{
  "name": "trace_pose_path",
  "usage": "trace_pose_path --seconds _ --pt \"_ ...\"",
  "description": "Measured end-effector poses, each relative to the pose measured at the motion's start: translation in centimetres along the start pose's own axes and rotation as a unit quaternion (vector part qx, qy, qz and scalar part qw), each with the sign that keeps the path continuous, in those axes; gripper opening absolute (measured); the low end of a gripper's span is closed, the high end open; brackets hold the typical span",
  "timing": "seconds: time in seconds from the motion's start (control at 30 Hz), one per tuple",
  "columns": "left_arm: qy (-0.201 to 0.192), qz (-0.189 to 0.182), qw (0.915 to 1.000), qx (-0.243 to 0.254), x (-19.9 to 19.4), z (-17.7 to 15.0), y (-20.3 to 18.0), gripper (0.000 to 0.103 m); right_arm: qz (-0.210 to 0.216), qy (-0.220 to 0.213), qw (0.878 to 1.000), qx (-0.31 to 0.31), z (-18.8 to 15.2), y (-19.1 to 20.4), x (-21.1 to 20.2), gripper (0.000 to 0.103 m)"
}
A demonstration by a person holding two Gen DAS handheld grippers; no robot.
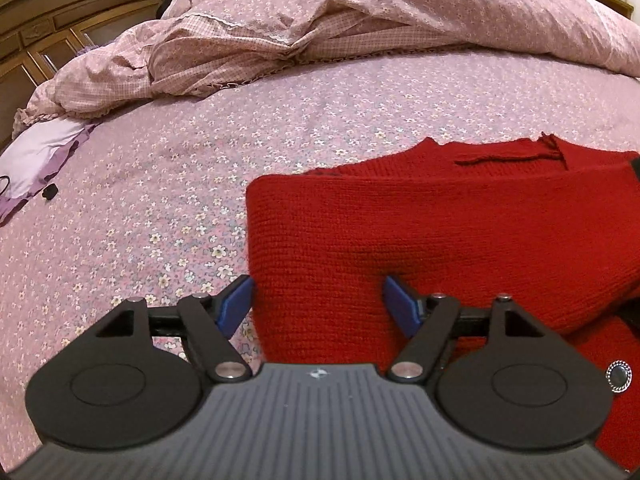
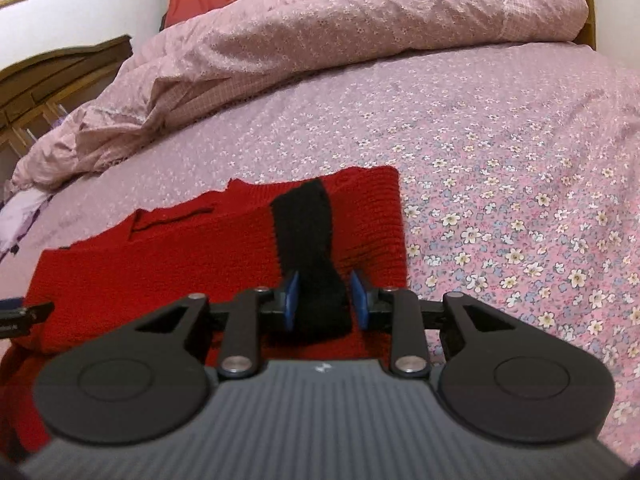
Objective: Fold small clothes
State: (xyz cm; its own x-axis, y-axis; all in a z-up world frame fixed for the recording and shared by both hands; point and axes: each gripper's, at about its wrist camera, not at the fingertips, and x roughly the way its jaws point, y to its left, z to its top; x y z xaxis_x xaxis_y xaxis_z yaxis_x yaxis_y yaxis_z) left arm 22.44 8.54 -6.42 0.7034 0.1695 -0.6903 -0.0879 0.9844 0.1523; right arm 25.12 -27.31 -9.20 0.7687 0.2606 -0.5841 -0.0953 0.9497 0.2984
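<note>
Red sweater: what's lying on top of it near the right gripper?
A black knit band runs across the red sweater, its near end between the right gripper pads. The sweater beneath that band is covered.

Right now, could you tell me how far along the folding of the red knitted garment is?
Partly done: the red knitted garment lies on the floral bedsheet with one side already folded over into a straight edge. In hand: the right tool straddles its black knitted band, though a firm pinch is unclear; the left tool is open over the near edge. The final folds remain.
</note>
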Motion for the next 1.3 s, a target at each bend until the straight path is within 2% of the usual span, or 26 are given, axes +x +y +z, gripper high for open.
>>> trace_pose_path --seconds 0.1,0.23,0.37,0.47,0.57,0.77,1.07,1.3 --pt "0.004 -0.003 1.0 -0.007 0.0 0.1 0.2 0.078 0.004 -0.007 1.0 0.021 -0.2 -0.3 0.0 0.031" --pt "0.01 -0.003 0.9998 -0.016 -1.0 0.2 0.6 0.078 0.0 -0.008 1.0 0.02 0.0 0.0 -0.5 0.032" --pt "0.013 0.01 0.9999 -0.006 -3.0 -0.1 0.8 0.078 0.006 -0.005 0.999 0.033 0.3 0.3 -1.8 0.046" --pt "0.014 0.005 0.9998 -0.014 -4.8 -0.5 1.3 0.078 0.012 -0.007 0.999 0.041 0.4 0.6 -3.3 0.052" --pt "0.013 -0.003 0.9997 -0.022 -6.6 -1.1 1.8 0.078 0.009 -0.006 0.999 0.031 0.3 1.2 -5.0 0.052" --pt "0.011 0.005 0.9999 -0.008 -9.9 -2.7 2.3 0.078 0.017 0.016 1.0 0.007 -0.2 1.7 -8.1 0.052" --pt "0.009 0.006 0.9999 -0.011 -14.3 -5.6 4.1 0.078 0.009 0.054 0.998 -0.017 -2.6 1.7 -12.0 0.052" --pt "0.033 0.003 0.999 -0.028 -16.3 -9.0 4.7 0.078 -0.001 0.073 0.997 -0.02 -4.5 1.1 -15.1 0.052"
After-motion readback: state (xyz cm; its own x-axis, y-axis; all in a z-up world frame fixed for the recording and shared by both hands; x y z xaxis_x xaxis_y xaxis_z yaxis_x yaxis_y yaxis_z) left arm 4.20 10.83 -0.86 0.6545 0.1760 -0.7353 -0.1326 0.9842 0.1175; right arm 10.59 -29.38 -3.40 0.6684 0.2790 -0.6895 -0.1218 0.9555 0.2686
